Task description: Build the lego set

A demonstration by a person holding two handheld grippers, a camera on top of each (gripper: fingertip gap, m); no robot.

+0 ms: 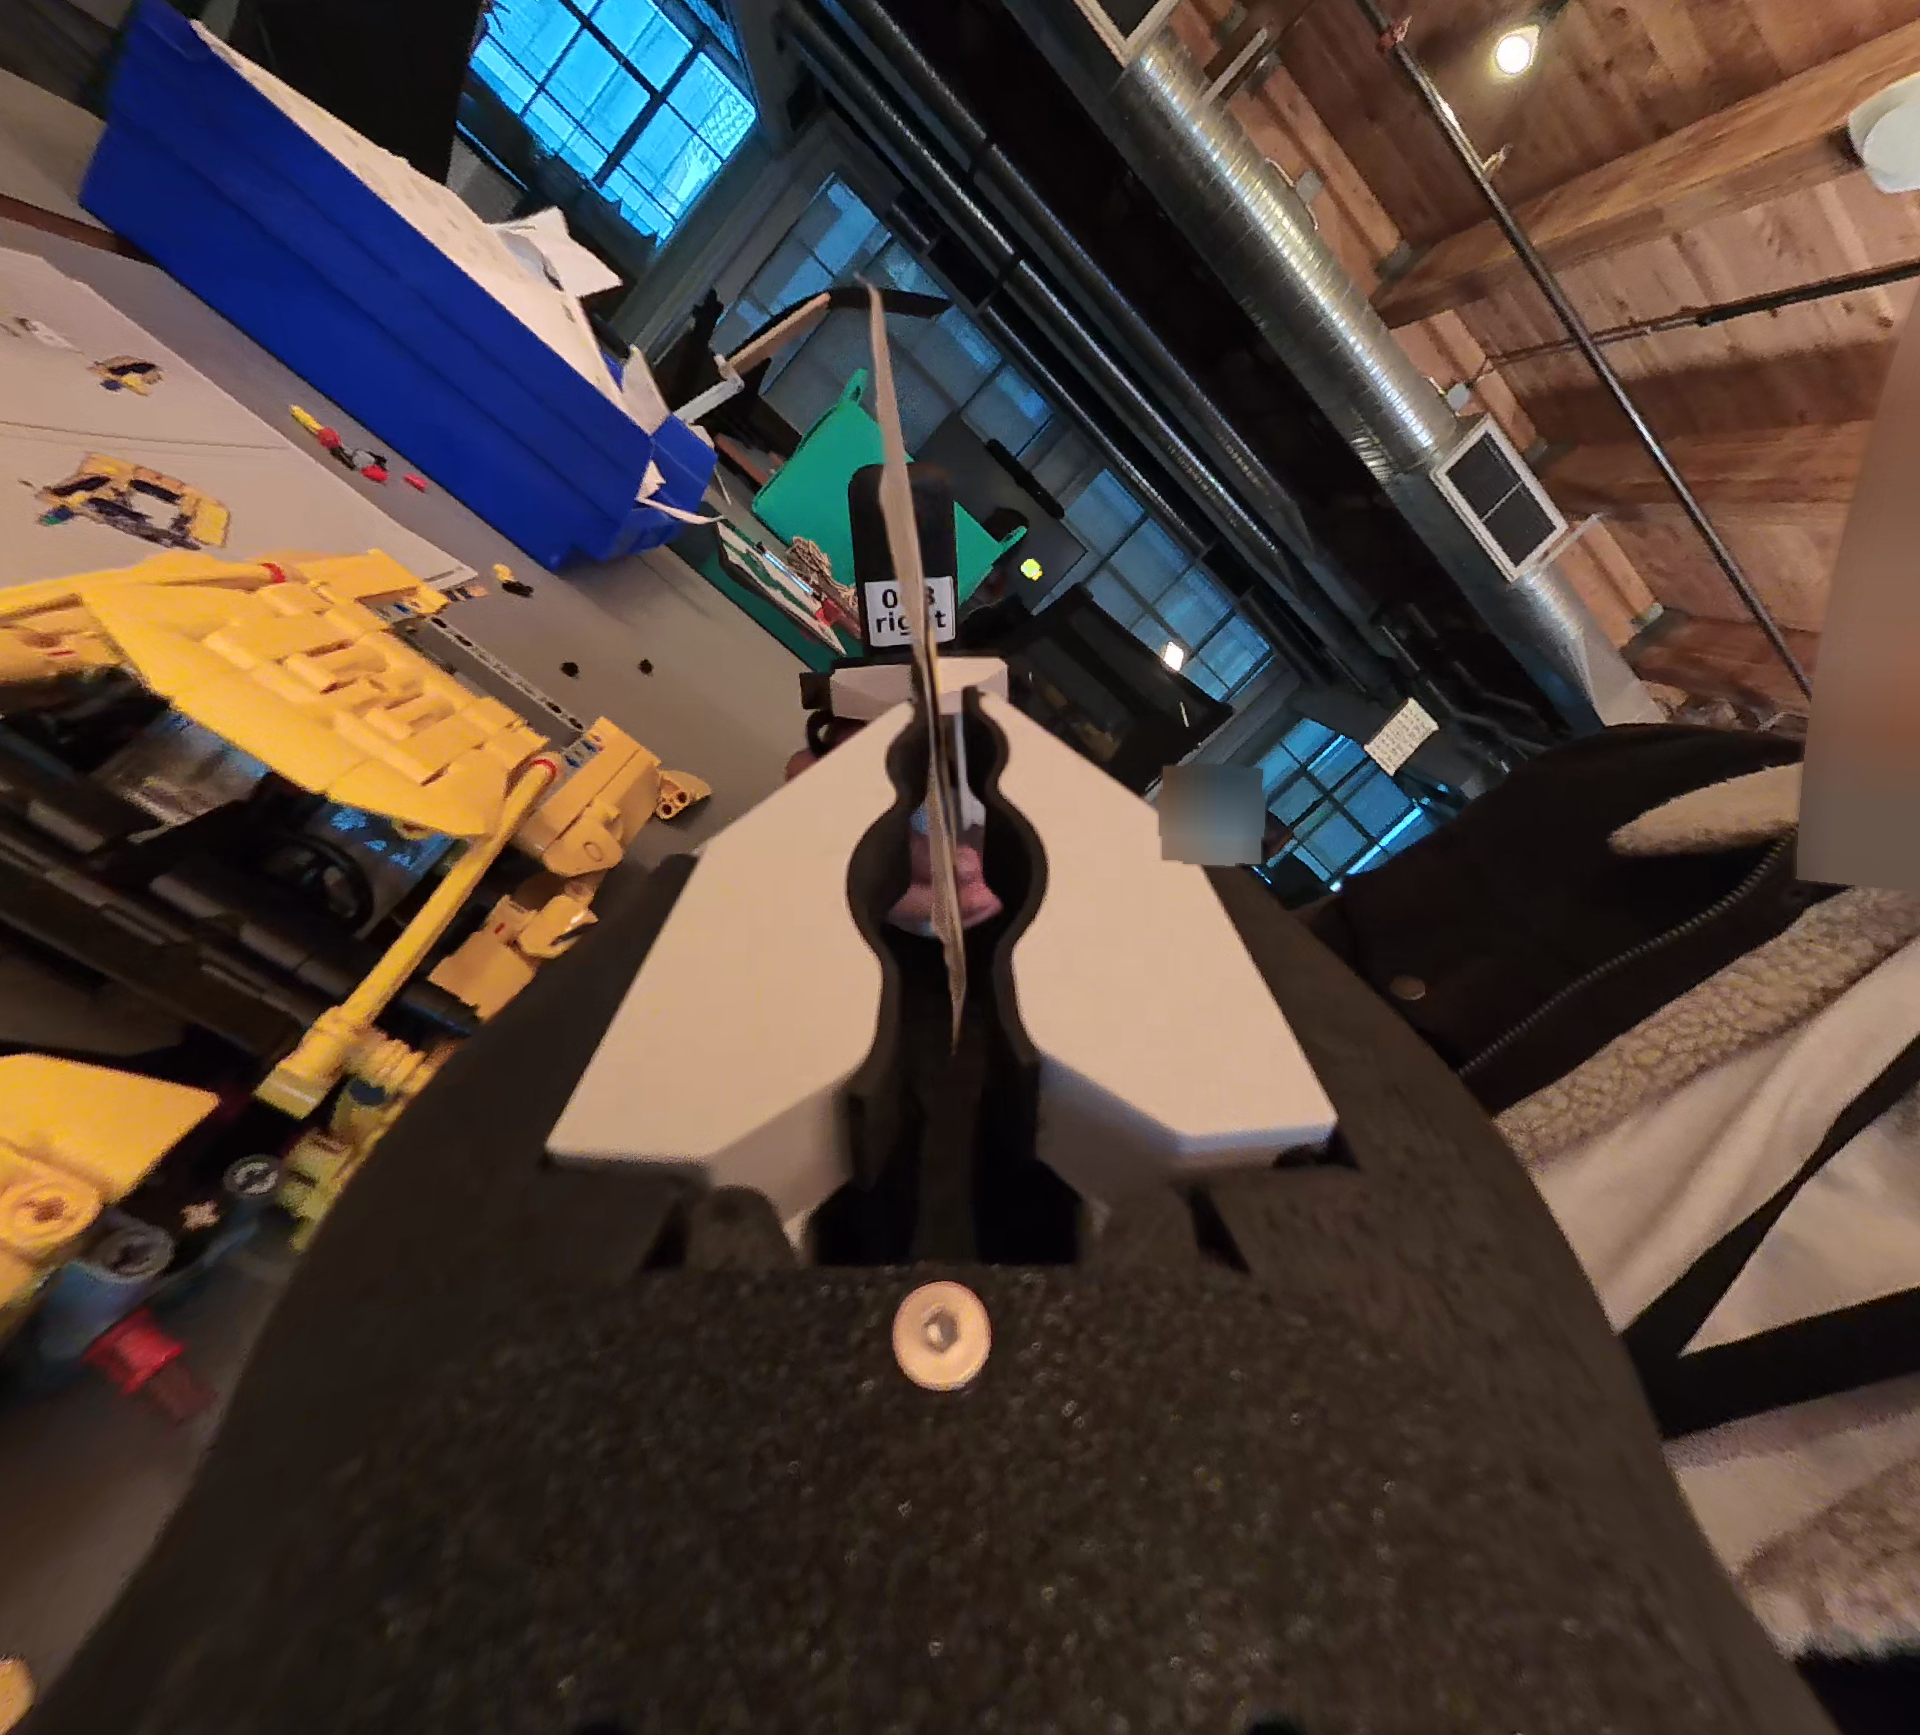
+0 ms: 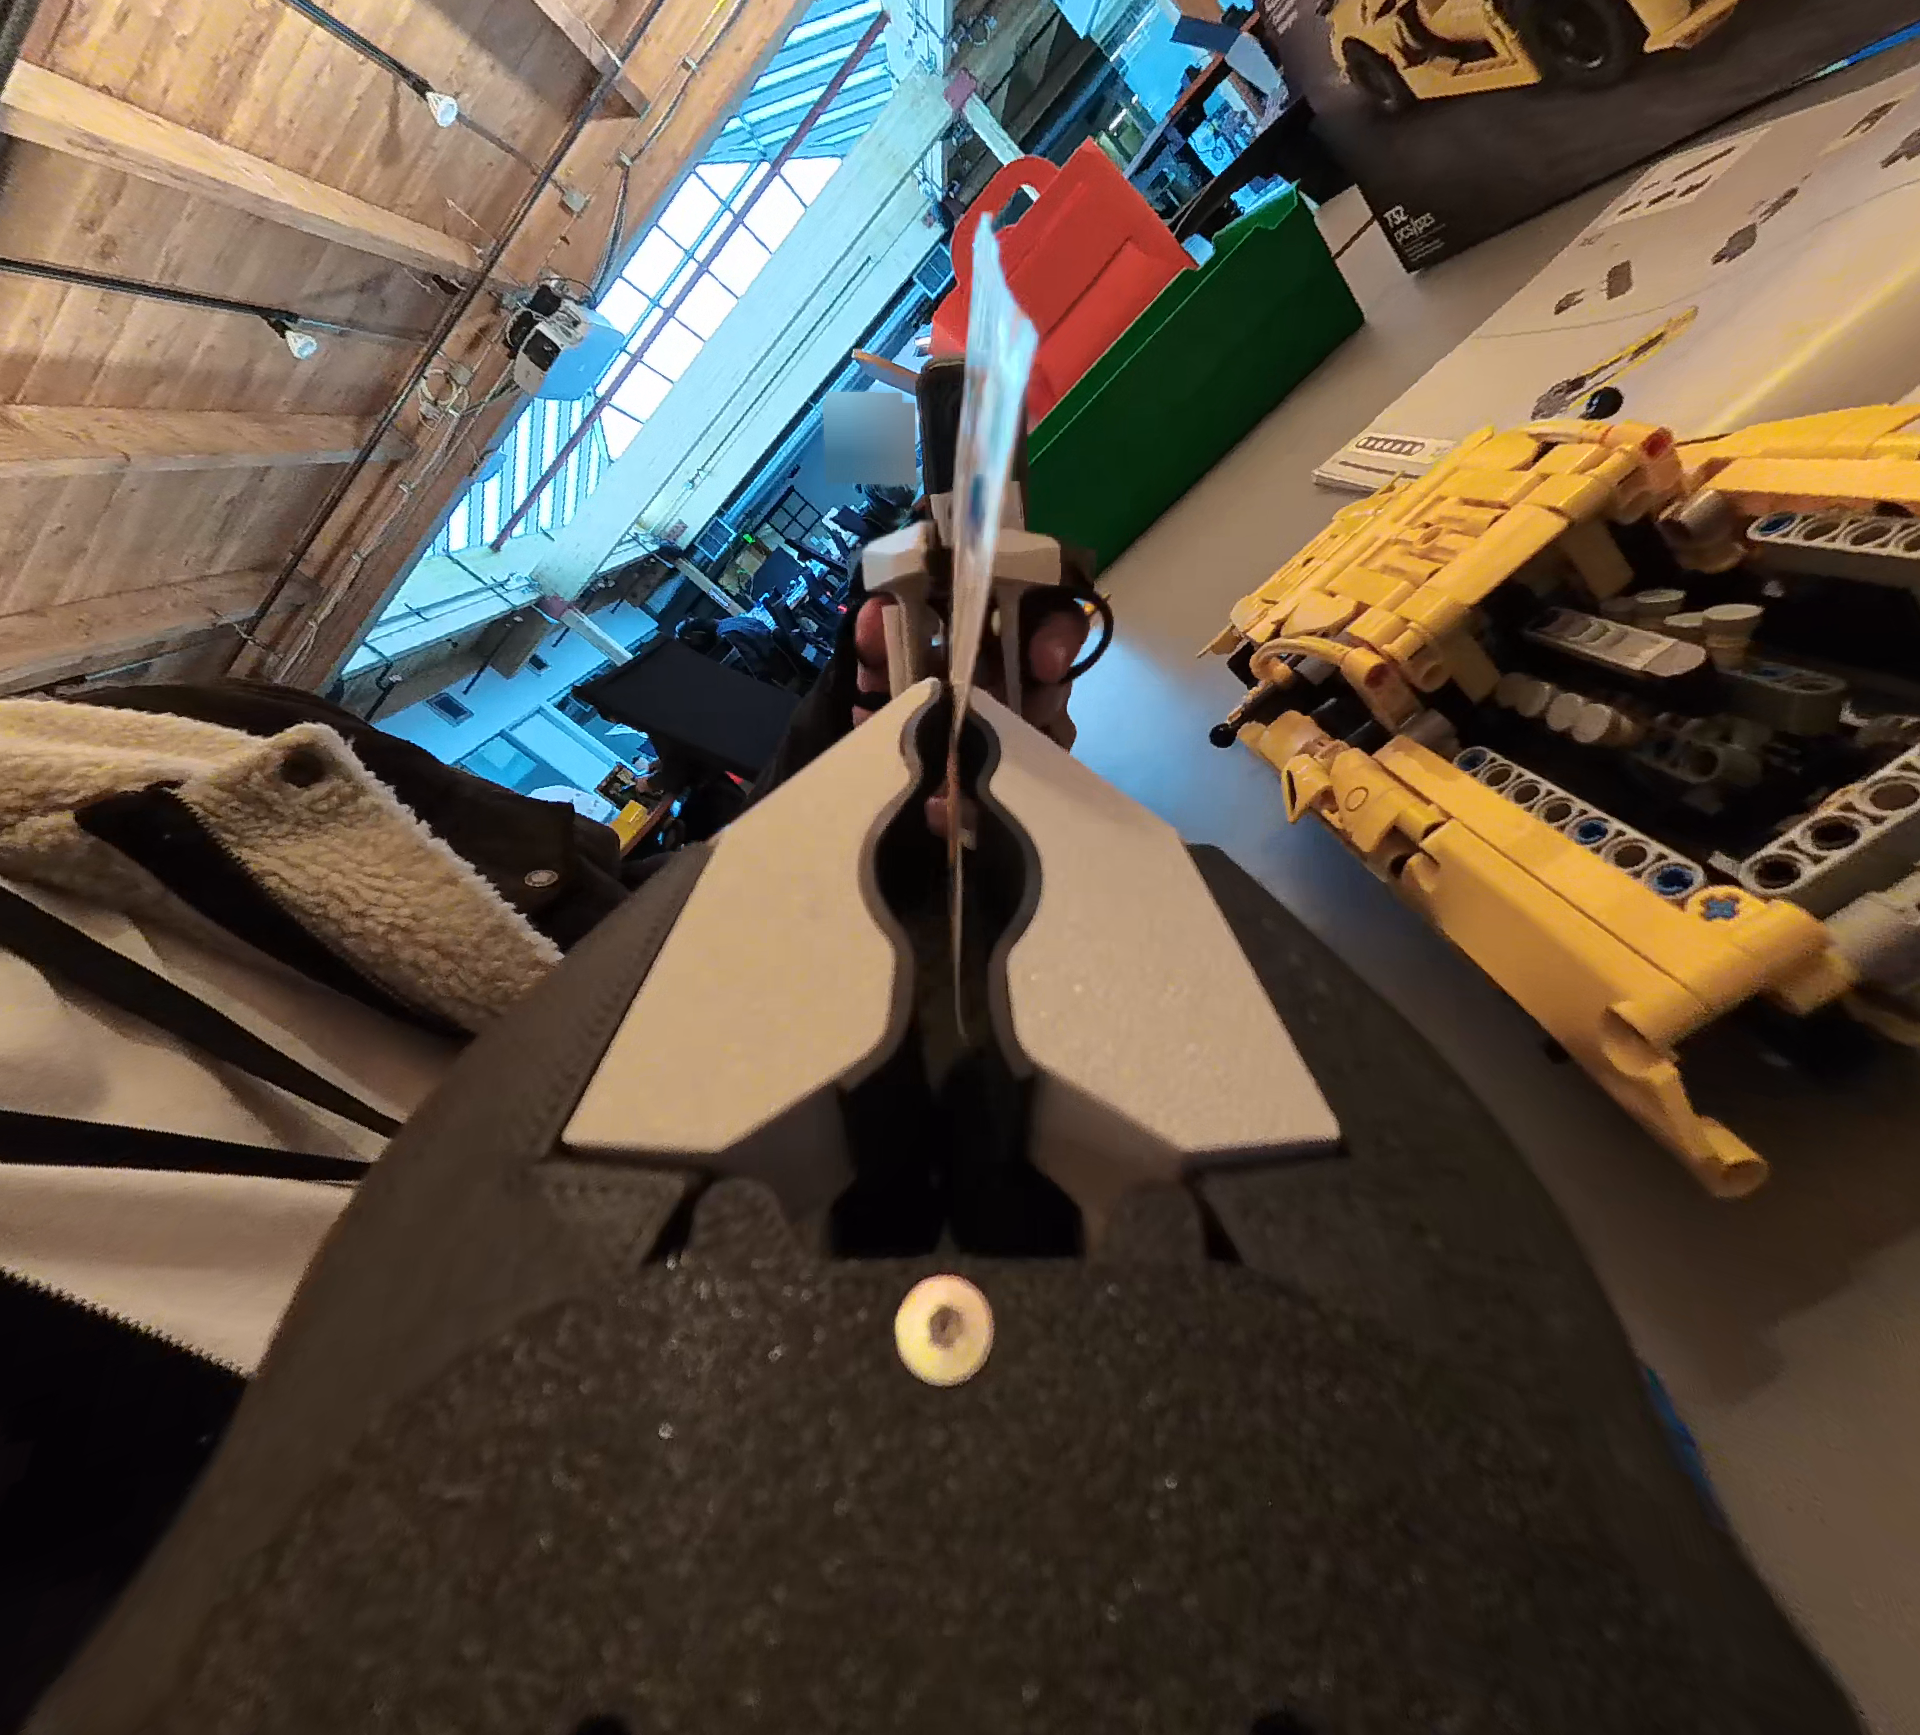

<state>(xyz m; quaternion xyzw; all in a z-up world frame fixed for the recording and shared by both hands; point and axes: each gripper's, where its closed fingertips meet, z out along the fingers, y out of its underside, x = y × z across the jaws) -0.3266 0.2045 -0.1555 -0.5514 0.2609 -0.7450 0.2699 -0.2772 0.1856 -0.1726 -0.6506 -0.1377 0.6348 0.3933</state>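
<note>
Both grippers pinch one thin sheet edge-on, facing each other: the left gripper (image 1: 940, 729) and the right gripper (image 2: 951, 709) are each clamped on the sheet (image 1: 914, 563), likely a sticker sheet. Beside them on the table (image 2: 1195, 646) sits the yellow car (image 2: 1538, 698), part-built. To peel cleanly, I'd hold one side firm, pull slowly and avoid creasing.

Left gripper (image 1: 940, 729): raised, jaws closed on thin sheet's (image 1: 902, 480) edge.
Right gripper (image 2: 951, 719): facing it, pinching same sheet.
</note>
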